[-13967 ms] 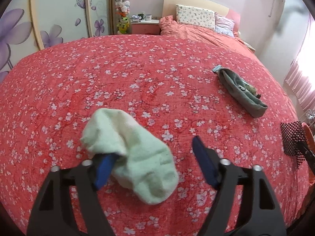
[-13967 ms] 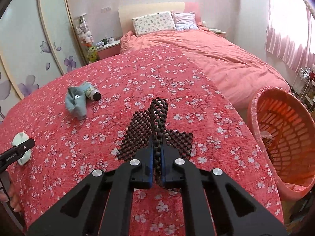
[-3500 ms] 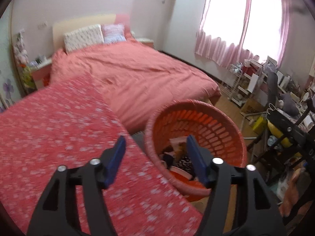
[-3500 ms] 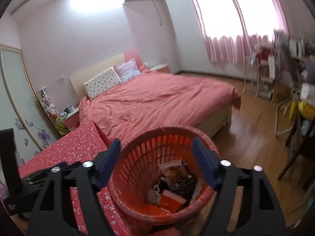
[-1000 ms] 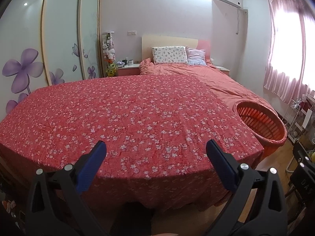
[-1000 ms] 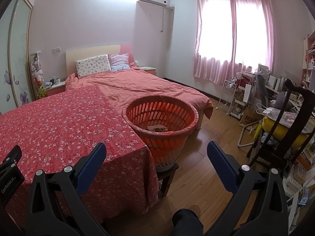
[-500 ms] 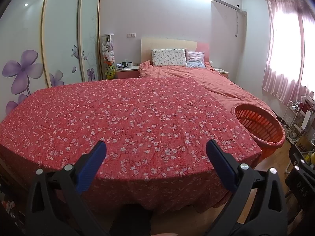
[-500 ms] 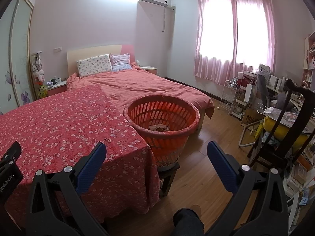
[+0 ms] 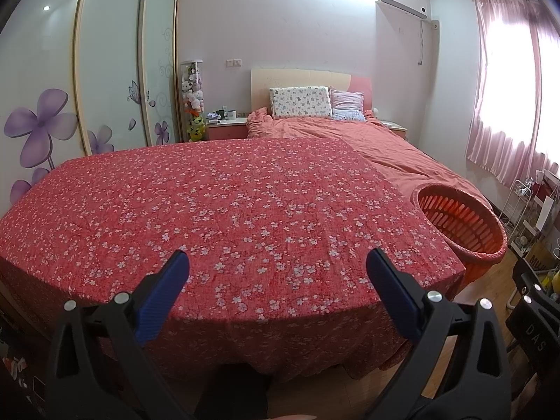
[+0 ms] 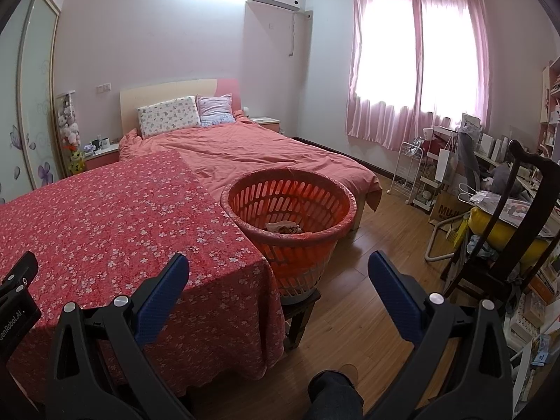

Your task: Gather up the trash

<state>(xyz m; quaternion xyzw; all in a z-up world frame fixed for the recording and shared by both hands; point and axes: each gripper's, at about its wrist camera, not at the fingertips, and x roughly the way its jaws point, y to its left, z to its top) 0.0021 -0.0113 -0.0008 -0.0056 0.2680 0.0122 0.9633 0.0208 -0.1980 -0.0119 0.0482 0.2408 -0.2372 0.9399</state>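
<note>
An orange slatted basket (image 10: 290, 210) stands on a low stool at the right end of a table under a red floral cloth (image 9: 227, 210); it also shows in the left wrist view (image 9: 462, 224). Trash (image 10: 285, 227) lies in its bottom. My left gripper (image 9: 276, 262) is open and empty, held back from the near edge of the cloth. My right gripper (image 10: 278, 266) is open and empty, pointing at the basket from a distance. No loose item shows on the cloth.
A pink bed (image 10: 252, 154) with pillows lies behind the table. A dark chair (image 10: 518, 217), a wire rack (image 10: 409, 171) and cluttered shelves stand at the right over wooden floor (image 10: 367, 262). Wardrobe doors with purple flowers (image 9: 38, 129) line the left wall.
Both grippers stay open and empty; the views have shifted only slightly. Earlier, the sock and black mat left the cloth and went into the basket.
</note>
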